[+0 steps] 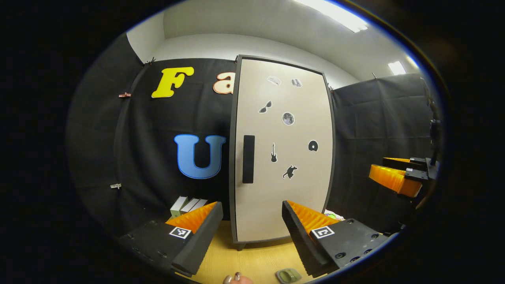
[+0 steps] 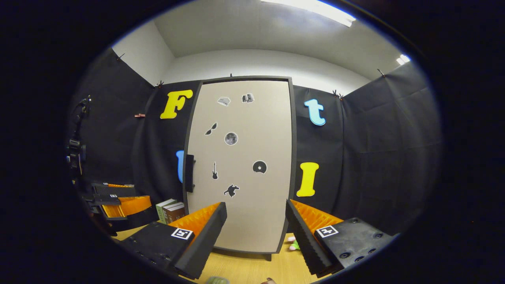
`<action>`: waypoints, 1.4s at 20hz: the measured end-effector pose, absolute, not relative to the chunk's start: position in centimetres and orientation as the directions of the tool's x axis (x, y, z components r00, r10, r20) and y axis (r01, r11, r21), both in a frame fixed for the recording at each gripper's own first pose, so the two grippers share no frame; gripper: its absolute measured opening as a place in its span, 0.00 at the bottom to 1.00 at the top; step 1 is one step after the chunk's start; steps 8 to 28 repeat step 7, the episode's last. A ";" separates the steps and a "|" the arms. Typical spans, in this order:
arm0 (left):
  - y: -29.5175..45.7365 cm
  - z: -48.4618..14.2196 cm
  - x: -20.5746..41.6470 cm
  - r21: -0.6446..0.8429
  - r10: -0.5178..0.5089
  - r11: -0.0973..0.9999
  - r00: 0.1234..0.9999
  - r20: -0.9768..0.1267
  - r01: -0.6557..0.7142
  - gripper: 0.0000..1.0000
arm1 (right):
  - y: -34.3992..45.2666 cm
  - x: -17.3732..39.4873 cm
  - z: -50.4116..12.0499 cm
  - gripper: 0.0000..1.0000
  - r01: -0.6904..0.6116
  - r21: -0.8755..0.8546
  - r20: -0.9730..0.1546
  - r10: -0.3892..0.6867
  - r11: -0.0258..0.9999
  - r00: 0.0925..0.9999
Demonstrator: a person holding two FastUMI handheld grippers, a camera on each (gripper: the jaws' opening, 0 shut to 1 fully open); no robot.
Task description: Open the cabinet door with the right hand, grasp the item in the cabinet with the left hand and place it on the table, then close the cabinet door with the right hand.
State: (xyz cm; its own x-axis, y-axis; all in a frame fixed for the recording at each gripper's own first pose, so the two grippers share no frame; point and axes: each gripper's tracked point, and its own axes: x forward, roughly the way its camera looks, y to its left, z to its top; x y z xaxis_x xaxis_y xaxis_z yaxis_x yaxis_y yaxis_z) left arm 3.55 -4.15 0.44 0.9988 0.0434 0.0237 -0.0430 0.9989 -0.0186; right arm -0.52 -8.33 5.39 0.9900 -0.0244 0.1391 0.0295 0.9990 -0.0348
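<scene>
Wooden worktop (image 1: 252, 260), black-cloth booth. One cabinet (image 1: 282, 150), door closed, stands on it; six stickers, one handle (image 1: 248, 159). Books (image 2: 170, 211) beside. My left gripper (image 1: 251, 236) and right gripper (image 2: 255, 240): fingers released, empty.

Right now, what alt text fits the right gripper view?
A shut cabinet door with small stickers and a dark handle on its left edge stands on a wooden table, straight ahead of the open right gripper. Books and the left gripper sit left.
</scene>
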 end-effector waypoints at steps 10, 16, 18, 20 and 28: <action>-4.0 0.6 3.5 -0.012 0.054 0.998 0.998 0.025 -0.054 0.95 | -8.0 0.0 5.3 0.97 0.016 -0.034 0.137 -0.011 0.999 0.991; -4.0 0.6 3.5 -0.012 0.054 0.998 0.998 0.025 -0.054 0.95 | -8.0 0.0 5.3 0.97 0.016 -0.034 0.137 -0.011 0.999 0.991; -4.0 0.6 3.5 -0.012 0.054 0.998 0.998 0.025 -0.054 0.95 | -8.0 0.0 5.3 0.97 0.016 -0.034 0.137 -0.011 0.999 0.991; -4.0 0.6 3.5 -0.012 0.054 0.998 0.998 0.025 -0.054 0.95 | -8.0 0.0 5.3 0.97 0.016 -0.034 0.137 -0.011 0.999 0.991; -4.0 0.6 3.5 -0.012 0.054 0.998 0.998 0.025 -0.054 0.95 | -8.0 0.0 5.3 0.97 0.016 -0.034 0.137 -0.011 0.999 0.991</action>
